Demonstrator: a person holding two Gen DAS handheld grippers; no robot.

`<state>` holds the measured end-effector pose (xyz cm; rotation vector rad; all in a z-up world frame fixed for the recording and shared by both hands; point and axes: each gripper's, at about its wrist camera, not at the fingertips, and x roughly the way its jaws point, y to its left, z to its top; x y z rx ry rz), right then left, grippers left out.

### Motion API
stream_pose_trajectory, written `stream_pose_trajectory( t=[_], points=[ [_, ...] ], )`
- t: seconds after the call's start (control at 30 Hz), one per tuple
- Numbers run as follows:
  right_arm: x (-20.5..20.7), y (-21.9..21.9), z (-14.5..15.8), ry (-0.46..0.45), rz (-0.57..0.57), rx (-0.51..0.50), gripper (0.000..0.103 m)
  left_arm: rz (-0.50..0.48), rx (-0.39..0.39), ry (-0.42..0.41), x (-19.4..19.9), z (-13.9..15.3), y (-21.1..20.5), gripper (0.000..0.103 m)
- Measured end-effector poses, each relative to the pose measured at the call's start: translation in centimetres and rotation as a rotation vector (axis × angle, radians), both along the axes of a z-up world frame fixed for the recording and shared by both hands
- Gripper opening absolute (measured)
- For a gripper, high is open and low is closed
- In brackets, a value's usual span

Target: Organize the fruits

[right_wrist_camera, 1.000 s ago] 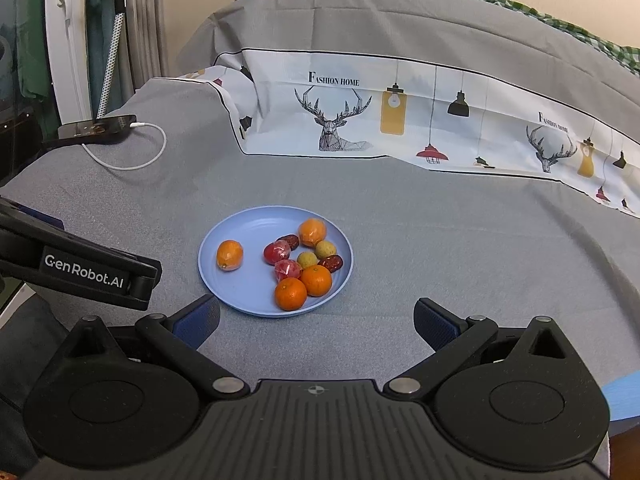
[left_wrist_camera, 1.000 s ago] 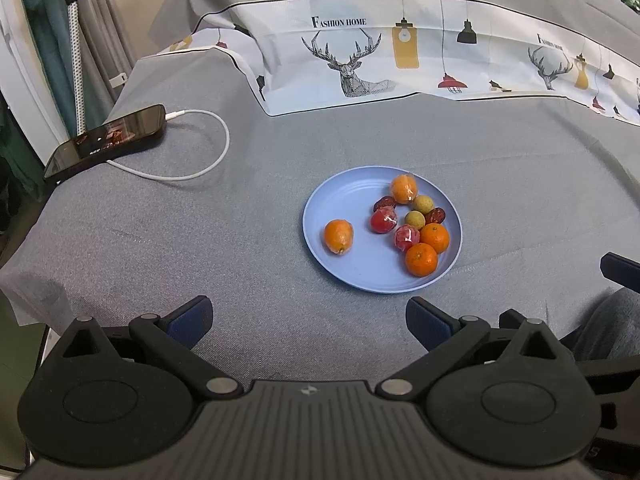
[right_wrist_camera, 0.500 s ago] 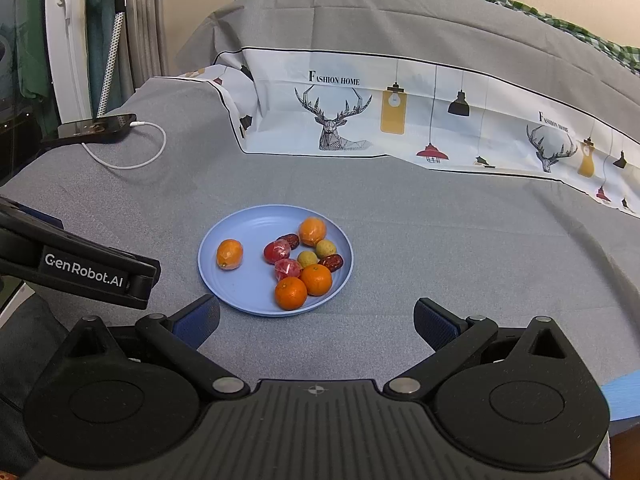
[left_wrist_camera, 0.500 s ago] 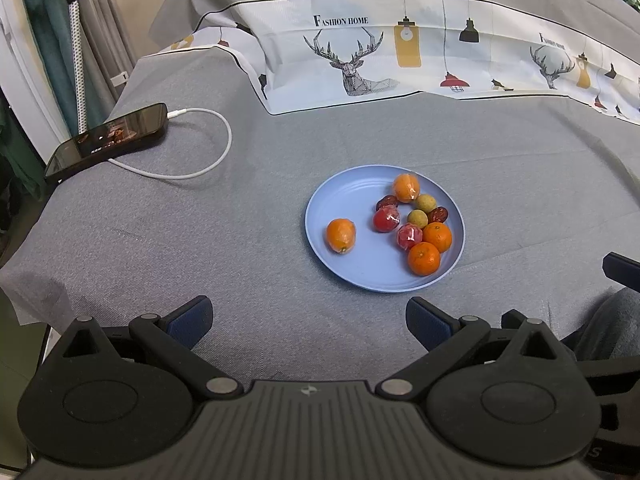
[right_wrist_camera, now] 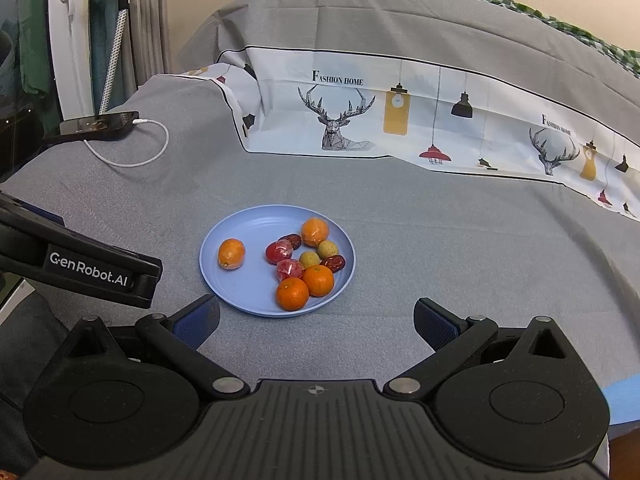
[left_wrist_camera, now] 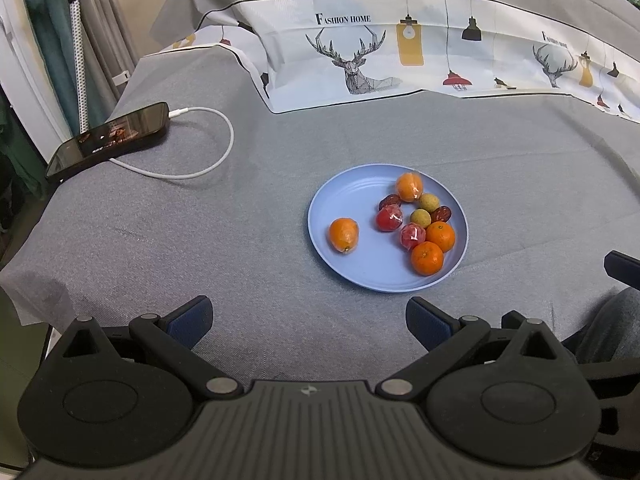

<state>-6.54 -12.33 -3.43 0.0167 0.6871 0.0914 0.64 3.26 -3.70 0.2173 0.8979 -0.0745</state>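
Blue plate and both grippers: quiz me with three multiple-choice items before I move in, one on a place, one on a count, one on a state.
1. Where does the lone orange fruit lie on the blue plate?
A. on the plate's left side, apart from the cluster
B. in the middle of the cluster
C. off the plate on the cloth

2. How many small yellow-green fruits are on the plate?
A. none
B. two
C. five

3. How do the left gripper and right gripper stand?
A. both shut on fruit
B. left shut on a fruit, right open
C. both open and empty

Key: 1 A, it sits alone, with bare plate between it and the rest. 2 B, two lie side by side in the cluster. 3 C, each view shows the fingers spread wide with only grey cloth between them.
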Motion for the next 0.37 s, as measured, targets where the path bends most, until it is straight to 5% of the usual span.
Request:
stream_pose_trajectory(
  t=[0.37],
  points=[
    [-0.03, -0.23, 0.16, 0.002, -0.001, 0.004, 0.102, 0.009, 0.009, -0.017, -0.25, 0.12, -0.12, 0.103]
  ],
)
